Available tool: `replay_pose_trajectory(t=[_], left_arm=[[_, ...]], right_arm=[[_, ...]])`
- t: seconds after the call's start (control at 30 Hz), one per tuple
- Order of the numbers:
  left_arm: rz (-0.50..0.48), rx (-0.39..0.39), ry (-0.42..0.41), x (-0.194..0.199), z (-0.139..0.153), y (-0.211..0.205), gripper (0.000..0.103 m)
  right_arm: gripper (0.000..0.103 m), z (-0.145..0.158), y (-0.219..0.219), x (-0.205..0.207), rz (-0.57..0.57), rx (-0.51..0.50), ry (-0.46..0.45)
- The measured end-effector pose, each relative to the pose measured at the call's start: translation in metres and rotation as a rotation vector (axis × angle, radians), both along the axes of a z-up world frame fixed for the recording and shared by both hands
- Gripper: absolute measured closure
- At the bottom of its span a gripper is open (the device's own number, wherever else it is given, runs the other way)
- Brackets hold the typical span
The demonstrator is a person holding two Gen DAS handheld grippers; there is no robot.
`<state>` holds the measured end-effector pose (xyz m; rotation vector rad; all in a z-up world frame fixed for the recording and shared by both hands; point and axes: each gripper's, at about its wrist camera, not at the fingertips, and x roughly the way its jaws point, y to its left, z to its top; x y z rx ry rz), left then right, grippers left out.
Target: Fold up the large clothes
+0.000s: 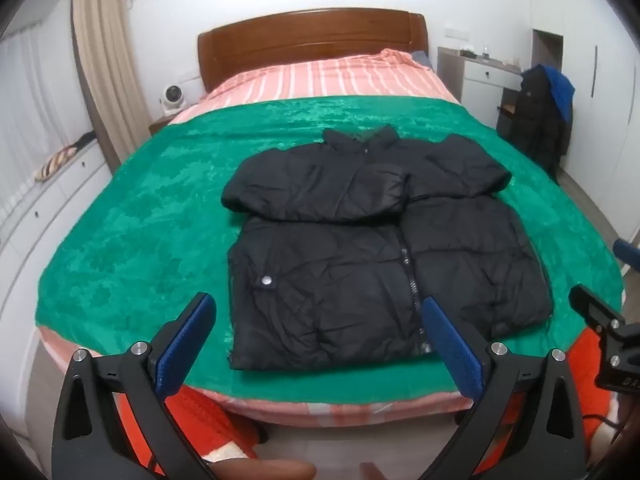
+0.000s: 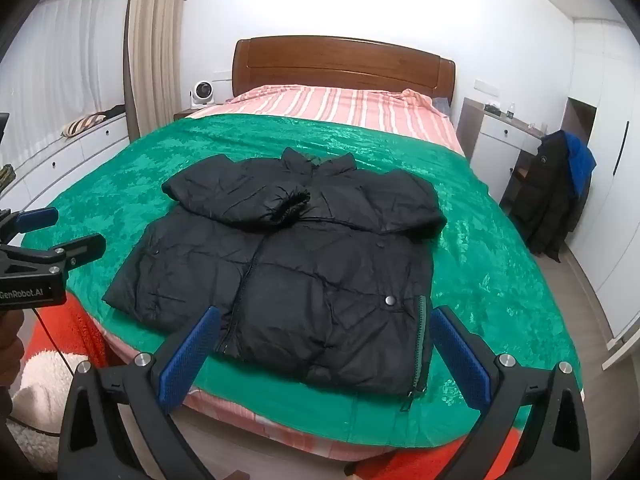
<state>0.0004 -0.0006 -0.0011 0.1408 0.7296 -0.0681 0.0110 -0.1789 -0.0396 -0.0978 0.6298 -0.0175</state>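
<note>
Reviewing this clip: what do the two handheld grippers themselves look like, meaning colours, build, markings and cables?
Both match: the left gripper and right gripper have black angular arms with silver round pivot bolts and blue textured pads lining the jaws. The right wrist view shows white "GenRobot.AI" lettering on the left unit's black body and a thin dark cable hanging below it.

I count one black puffer jacket (image 1: 380, 248) on one green blanket (image 1: 140, 220), one bed with one wooden headboard (image 1: 312, 40), one small white fan (image 1: 173, 98), one striped cushion (image 1: 56, 162), and my two grippers, left (image 1: 316, 320) and right (image 2: 324, 332).
</note>
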Motion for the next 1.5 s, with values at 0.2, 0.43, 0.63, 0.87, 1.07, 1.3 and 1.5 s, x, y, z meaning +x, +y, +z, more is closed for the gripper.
replay_pose_trajectory(t=[0.2,0.43,0.63,0.87,1.07,1.3,1.5], left_arm=[[-0.008,0.0,0.048,-0.002,-0.007,-0.019,0.0],[-0.028,-0.056,0.054,0.007,-0.003,0.001,0.0],[-0.032,-0.038,0.088,0.008,-0.011,0.0,0.0],[-0.069,-0.027,0.023,-0.01,0.011,0.005,0.0],[-0.086,-0.049,-0.004,-0.016,0.017,0.007,0.0],[-0.117,-0.061,0.009,-0.01,0.015,-0.006,0.0],[-0.13,-0.042,0.001,-0.009,0.019,-0.015,0.0]], right_arm=[[0.0,-0.006,0.005,0.008,0.003,-0.006,0.024],[0.0,-0.003,-0.002,0.004,0.005,0.022,0.011],[0.0,-0.002,0.0,0.003,-0.001,0.017,0.013],[0.0,0.009,0.007,-0.01,-0.013,0.018,-0.023],[0.0,0.008,0.014,-0.026,-0.002,0.006,-0.006],[0.0,0.004,0.008,-0.022,-0.006,0.03,-0.011],[0.0,0.007,0.006,-0.014,0.022,0.065,-0.026]])
